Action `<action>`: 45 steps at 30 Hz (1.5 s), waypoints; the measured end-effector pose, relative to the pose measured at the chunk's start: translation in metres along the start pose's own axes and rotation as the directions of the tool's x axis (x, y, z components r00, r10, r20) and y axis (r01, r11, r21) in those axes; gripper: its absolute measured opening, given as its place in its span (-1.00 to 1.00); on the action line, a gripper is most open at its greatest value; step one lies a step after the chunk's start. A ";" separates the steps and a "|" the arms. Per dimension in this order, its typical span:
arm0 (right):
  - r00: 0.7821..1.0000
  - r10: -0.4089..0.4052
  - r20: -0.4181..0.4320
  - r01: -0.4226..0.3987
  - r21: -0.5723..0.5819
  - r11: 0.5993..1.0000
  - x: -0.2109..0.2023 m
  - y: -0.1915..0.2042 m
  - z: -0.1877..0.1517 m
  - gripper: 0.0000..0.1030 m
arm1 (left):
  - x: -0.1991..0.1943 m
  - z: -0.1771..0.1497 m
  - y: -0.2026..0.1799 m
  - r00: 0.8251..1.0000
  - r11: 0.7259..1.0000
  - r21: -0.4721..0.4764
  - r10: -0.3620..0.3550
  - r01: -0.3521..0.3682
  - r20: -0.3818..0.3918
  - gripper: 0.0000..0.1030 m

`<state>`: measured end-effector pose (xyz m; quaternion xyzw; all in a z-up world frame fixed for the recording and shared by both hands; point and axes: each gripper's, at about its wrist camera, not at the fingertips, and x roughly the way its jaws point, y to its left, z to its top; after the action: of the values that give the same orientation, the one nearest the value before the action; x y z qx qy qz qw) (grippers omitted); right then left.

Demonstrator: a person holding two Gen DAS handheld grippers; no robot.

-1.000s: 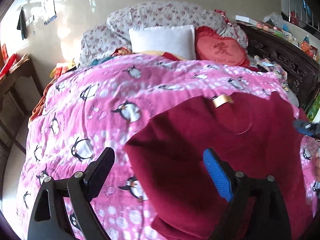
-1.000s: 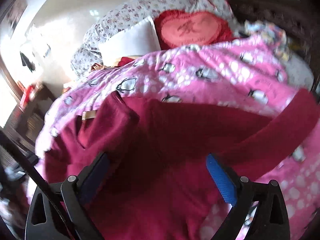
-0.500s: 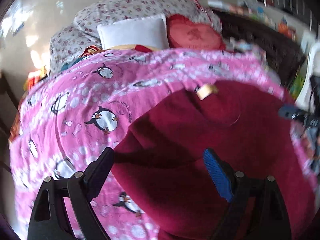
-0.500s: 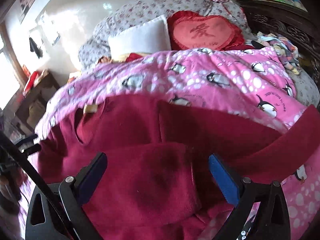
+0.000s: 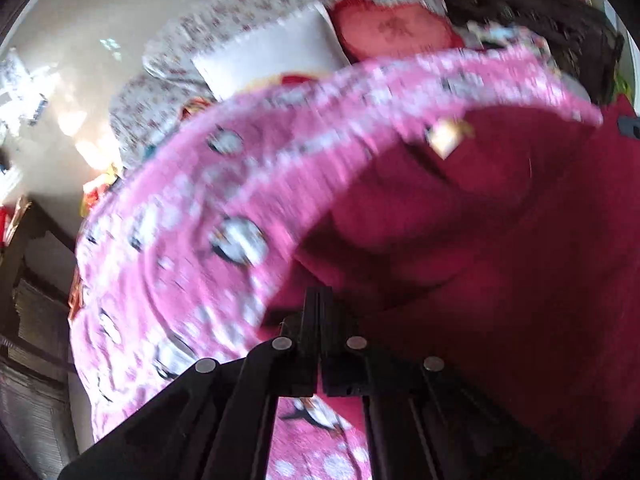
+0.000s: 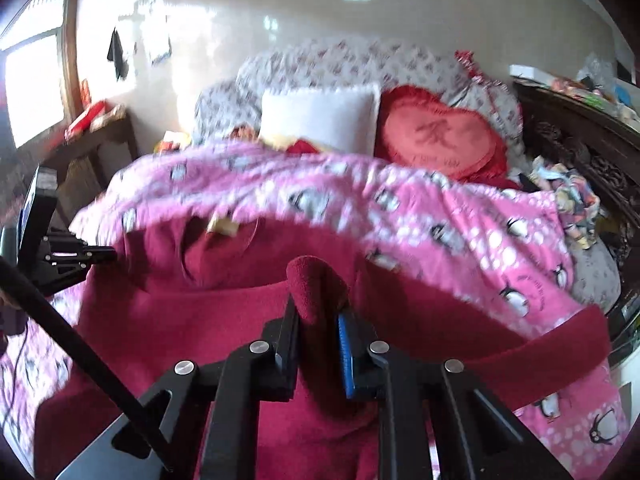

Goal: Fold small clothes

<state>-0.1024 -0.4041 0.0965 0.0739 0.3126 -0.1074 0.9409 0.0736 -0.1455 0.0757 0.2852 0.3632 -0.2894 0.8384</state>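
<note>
Fleece bunched in the right gripper (image 6: pixel 318 322) could slip from the closing fingers; the left gripper (image 5: pixel 319 308), fingers shut at the maroon top's (image 5: pixel 500 280) edge, may snag the penguin quilt (image 5: pixel 192 240).

sweater (image 6: pixel 240 320) on blanket (image 6: pixel 460 220) | pillows (image 6: pixel 320 120) behind, against wall

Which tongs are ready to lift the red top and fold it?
Right, probably. The right tongs are closing on a raised fold of the red top. The left tongs are shut at its edge; whether they hold cloth is unclear.
</note>
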 end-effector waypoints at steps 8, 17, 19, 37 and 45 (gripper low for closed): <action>0.994 -0.100 -0.052 0.104 0.101 0.989 0.019 -0.032 0.002 -0.66 | -0.009 0.013 0.005 0.999 0.998 -0.058 -0.038 0.040 0.026 -0.98; 0.998 -0.051 -0.039 0.054 0.082 0.995 0.002 -0.006 0.004 0.41 | -0.035 -0.043 0.012 0.995 0.974 -0.203 -0.092 0.099 0.041 -0.17; 0.994 0.108 -0.029 -0.106 0.051 0.993 0.003 0.026 0.019 0.41 | -0.044 -0.064 0.004 0.993 0.971 -0.206 -0.113 0.119 0.041 -0.15; 0.912 0.290 -0.292 -0.393 -0.415 0.821 0.135 0.247 0.020 -0.83 | -0.028 -0.140 -0.006 0.969 0.880 -0.417 -0.247 0.227 0.006 -0.13; 0.911 0.349 -0.218 -0.395 -0.228 0.890 0.167 0.253 0.038 -0.76 | -0.027 -0.143 -0.011 0.974 0.894 -0.398 -0.225 0.208 0.004 -0.13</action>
<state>0.1129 -0.1934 0.0435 0.0139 0.3836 0.1254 0.9148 -0.0131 -0.0468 0.0120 0.0738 0.4612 -0.2952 0.8335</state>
